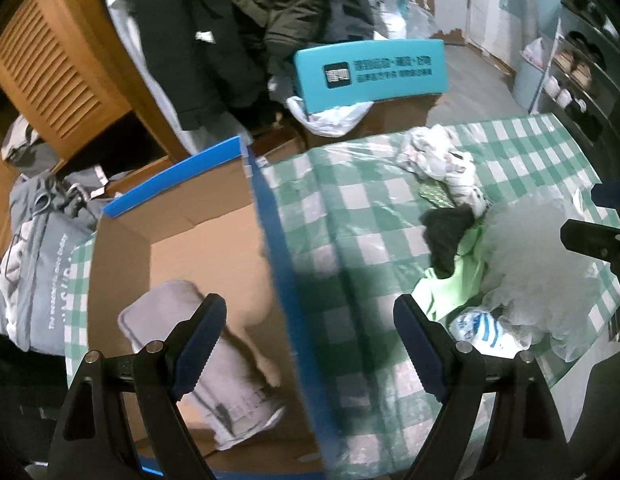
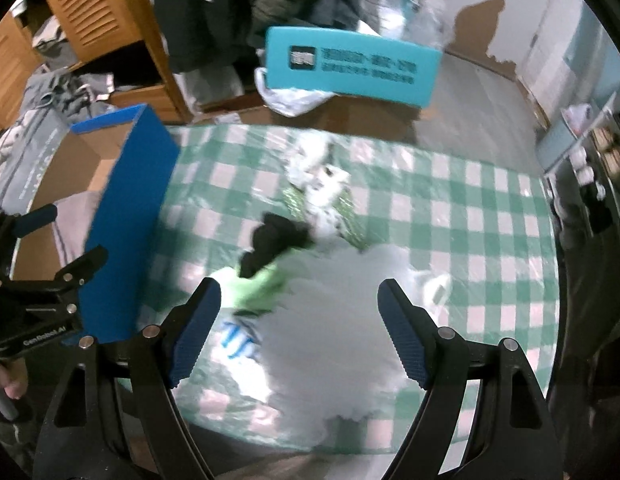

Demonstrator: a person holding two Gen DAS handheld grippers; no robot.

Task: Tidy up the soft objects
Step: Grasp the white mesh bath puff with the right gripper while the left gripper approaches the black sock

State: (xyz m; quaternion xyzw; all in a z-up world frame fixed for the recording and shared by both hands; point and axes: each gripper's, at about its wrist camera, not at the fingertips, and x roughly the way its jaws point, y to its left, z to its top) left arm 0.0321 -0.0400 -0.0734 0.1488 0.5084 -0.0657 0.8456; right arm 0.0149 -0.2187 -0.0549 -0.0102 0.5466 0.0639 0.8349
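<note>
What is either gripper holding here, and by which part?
Nothing. The left gripper and the right gripper are both open, with nothing between the fingers.

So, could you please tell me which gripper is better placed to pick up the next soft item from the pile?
Right. The right gripper is open directly over the pile on the checked tablecloth. The left gripper straddles the box wall.
</note>
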